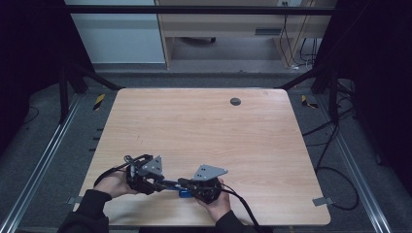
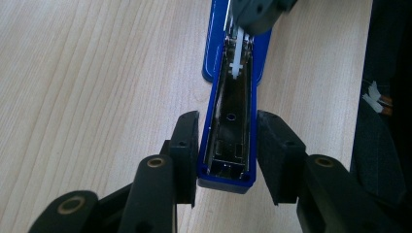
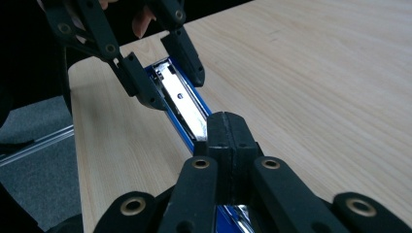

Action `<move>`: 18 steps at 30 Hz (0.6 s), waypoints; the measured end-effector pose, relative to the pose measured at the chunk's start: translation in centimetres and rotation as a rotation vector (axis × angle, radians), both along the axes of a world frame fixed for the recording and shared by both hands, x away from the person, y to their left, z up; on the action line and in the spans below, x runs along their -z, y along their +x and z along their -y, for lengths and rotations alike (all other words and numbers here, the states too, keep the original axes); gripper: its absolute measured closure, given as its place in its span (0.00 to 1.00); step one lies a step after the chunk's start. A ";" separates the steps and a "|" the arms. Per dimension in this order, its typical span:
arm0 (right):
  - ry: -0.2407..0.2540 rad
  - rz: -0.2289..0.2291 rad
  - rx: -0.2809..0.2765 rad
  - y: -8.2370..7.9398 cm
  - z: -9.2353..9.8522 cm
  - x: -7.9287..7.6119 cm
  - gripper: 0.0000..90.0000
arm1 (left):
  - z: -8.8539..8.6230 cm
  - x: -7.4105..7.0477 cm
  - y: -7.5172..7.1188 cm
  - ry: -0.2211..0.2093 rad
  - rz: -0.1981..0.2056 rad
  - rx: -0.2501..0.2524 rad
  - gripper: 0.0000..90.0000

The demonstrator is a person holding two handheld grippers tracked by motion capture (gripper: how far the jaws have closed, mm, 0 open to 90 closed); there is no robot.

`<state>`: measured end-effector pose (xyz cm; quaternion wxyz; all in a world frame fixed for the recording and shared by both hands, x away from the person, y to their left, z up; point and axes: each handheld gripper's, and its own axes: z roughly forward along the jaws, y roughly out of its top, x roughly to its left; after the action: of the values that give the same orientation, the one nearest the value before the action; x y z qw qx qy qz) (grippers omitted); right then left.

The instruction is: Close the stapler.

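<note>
- My left hand (image 1: 114,183) holds the left gripper (image 1: 154,183) low over the near part of the wooden table (image 1: 204,126), left of the blue stapler (image 1: 183,192).
- In the left gripper view, that gripper (image 2: 228,145) has its jaws half spread on either side of the stapler's (image 2: 228,141) front end; the left pad (image 2: 187,145) sits against the blue side, while a thin gap shows at the right pad, so the grip looks loose at best.
- The stapler lies near the table's front edge, between my two grippers, its top swung open and the shiny metal staple channel (image 2: 232,126) bared.
- In the right gripper view, my right gripper (image 3: 227,127) has its jaws pressed together, pads meeting, right above the stapler's (image 3: 182,104) channel, with the left gripper (image 3: 166,80) straddling the far end.
- My right hand (image 1: 217,203) holds the right gripper (image 1: 182,183) just right of the stapler, with a black cable (image 1: 243,206) trailing off toward the table's front edge.
</note>
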<state>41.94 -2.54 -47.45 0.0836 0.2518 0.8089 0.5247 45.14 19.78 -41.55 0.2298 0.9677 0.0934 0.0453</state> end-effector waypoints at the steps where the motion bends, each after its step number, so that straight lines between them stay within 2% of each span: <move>1: 0.002 -0.003 0.001 0.0 -0.1 0.1 1.00 | 0.0 0.0 0.0 -0.003 -0.001 -0.001 0.69; 6: 0.005 -0.007 0.001 0.1 -1.3 0.3 1.00 | -0.1 0.1 0.0 -0.009 -0.002 -0.001 0.69; 10: -0.016 -0.007 0.010 0.1 -1.9 0.5 1.00 | -0.1 0.1 0.0 -0.009 -0.002 -0.001 0.69; 18: -0.028 -0.007 0.012 0.3 -2.0 0.7 1.00 | 0.0 0.2 0.1 -0.002 0.001 -0.007 0.68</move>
<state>42.20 -0.54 -48.12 0.0872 0.2571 0.8150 0.5120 45.24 19.80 -41.71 0.2307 0.9671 0.0968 0.0466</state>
